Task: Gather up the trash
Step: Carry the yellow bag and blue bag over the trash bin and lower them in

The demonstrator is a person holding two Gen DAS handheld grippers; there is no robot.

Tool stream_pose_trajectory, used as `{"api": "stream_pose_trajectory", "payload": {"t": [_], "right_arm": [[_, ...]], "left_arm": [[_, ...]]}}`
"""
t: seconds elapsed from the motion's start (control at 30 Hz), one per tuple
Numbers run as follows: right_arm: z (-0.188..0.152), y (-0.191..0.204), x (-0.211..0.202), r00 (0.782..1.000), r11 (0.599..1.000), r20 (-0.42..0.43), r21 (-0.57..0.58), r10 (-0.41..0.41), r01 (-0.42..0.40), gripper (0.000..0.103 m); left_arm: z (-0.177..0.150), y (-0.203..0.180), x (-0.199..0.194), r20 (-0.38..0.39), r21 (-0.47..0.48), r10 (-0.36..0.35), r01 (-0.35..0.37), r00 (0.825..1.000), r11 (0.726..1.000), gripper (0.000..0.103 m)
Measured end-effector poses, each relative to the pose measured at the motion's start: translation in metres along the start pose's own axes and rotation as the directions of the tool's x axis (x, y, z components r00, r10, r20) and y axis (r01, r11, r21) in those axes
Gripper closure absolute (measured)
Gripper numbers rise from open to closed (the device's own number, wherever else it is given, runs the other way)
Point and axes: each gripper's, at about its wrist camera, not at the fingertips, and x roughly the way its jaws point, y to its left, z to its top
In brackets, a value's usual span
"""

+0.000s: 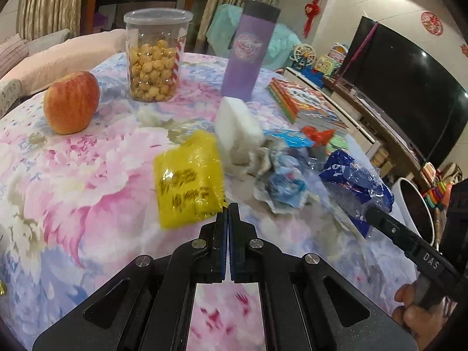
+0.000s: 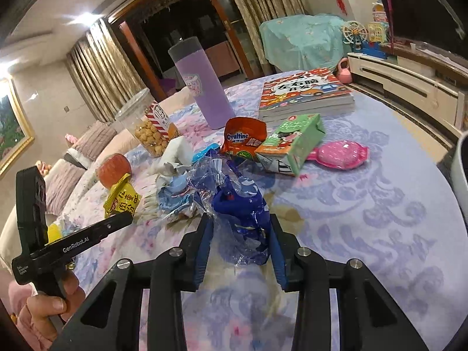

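A yellow wrapper (image 1: 188,180) hangs from my left gripper (image 1: 227,209), which is shut on its lower corner above the floral table; the wrapper also shows in the right wrist view (image 2: 122,199). A blue plastic wrapper (image 2: 242,222) sits between the open fingers of my right gripper (image 2: 240,228); it shows in the left wrist view too (image 1: 355,188). More trash lies behind: crumpled blue and white paper (image 1: 280,187), a white tissue wad (image 1: 238,130), an orange Ovaltine packet (image 2: 244,140) and a green carton (image 2: 292,143).
An apple (image 1: 71,105), a popcorn tub (image 1: 155,55), a purple tumbler (image 1: 248,51), a stack of books (image 2: 304,93) and a pink toy (image 2: 342,155) stand on the round table (image 2: 380,219). A white bin rim (image 1: 416,204) is past the table's right edge.
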Motion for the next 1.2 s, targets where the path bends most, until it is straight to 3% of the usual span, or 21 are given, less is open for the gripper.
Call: {"api": "stream_pose_trajectory", "payload": {"t": [0.43,1.2], "right_arm": [[-0.014,-0.018,-0.048,0.998,0.999,0.054,0.045,-0.015,0.013,0.066],[-0.016,-0.091,-0.110,0.983,0.981,0.120,0.148,-0.140,0.122,0.066]], "left_arm": [[-0.024,-0.060,-0.024,-0.021,0.088,-0.120,0.121,0.993,0.989,0.103],[-0.036,-0.182,0.001,-0.116,0.260,-0.244,0.267,0.963,0.928,0.103]]}}
